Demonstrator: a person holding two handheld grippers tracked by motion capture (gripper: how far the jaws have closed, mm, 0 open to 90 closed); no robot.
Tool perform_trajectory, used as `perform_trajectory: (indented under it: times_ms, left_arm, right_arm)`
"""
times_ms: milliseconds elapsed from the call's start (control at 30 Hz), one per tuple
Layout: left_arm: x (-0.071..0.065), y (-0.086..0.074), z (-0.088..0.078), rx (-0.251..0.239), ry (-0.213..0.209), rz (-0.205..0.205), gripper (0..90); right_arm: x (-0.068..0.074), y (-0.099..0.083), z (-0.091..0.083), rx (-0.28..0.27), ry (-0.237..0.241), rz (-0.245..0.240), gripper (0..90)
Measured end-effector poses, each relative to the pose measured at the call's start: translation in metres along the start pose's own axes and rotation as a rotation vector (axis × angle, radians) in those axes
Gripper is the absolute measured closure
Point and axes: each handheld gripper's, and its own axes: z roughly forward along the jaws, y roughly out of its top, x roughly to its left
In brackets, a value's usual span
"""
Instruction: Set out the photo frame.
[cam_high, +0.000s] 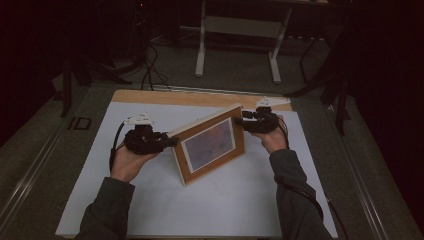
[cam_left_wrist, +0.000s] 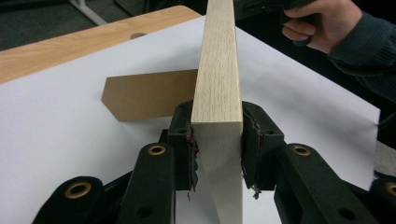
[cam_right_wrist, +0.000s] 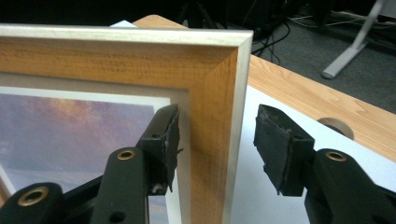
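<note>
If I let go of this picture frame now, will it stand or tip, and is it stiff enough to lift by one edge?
The picture frame looks rigid: thick wood, straight edges, so an edge lift should hold. It stands upright on the white sheet with a cardboard stand behind, so it may stay up, though it looks tip-prone. The left tongs clamp its edge; the right tongs straddle it, apparently without pressing.

Your high view runs dim, its edges sinking into black; the white sheet (cam_high: 150, 210) is brightest. Up close you get sharper, brighter pictures, with slight blur nearest the lens.
</note>
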Motion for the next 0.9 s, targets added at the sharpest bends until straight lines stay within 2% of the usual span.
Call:
perform_trajectory:
  times_ms: [267, 533, 900]
  left_arm:
    - [0.001, 0.002, 0.0, 0.011, -0.007, -0.003, 69.3]
    - [0.003, 0.003, 0.001, 0.013, 0.011, 0.0, 68.8]
    - [0.001, 0.006, 0.002, 0.031, 0.047, 0.021, 67.7]
  right_arm:
    - [0.0, 0.003, 0.006, -0.005, 0.033, -0.001, 48.2]
    - [-0.005, 0.006, 0.009, -0.005, 0.075, 0.01, 46.7]
    - [-0.012, 0.004, 0.009, -0.01, 0.112, 0.023, 52.7]
